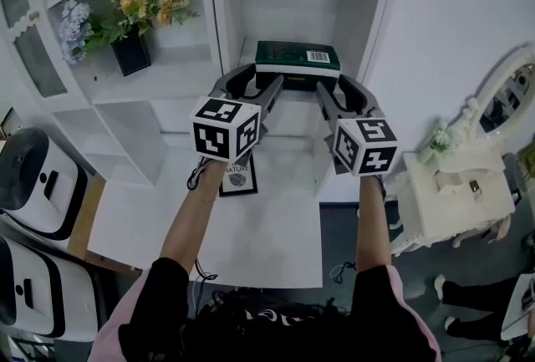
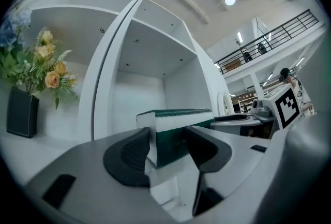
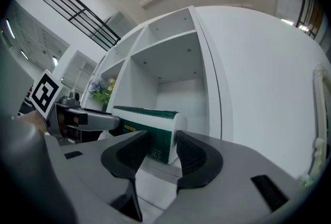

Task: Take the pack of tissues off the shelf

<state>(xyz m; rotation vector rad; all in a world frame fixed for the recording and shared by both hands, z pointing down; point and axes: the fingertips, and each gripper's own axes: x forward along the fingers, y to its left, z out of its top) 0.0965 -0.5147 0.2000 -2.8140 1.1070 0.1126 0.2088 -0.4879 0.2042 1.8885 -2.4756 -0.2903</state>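
Note:
The pack of tissues [image 1: 298,59], dark green and white, lies on the floor of the middle shelf compartment [image 1: 288,114]. My left gripper [image 1: 266,74] is at the pack's front left end and my right gripper [image 1: 334,84] at its front right end. In the left gripper view the pack's left end [image 2: 173,135] shows between the open jaws of the left gripper [image 2: 168,148], just past the pads. In the right gripper view the pack's rounded right end [image 3: 158,137] lies between the pads of the right gripper [image 3: 161,148], with thin gaps on both sides.
Yellow and blue flowers in a black vase [image 1: 129,38] stand in the left compartment. White upright walls [image 1: 219,26] flank the pack's compartment. Below lies a white tabletop [image 1: 276,218] with a small card [image 1: 238,176]. A white dresser [image 1: 456,193] stands at the right, white machines [image 1: 38,185] at the left.

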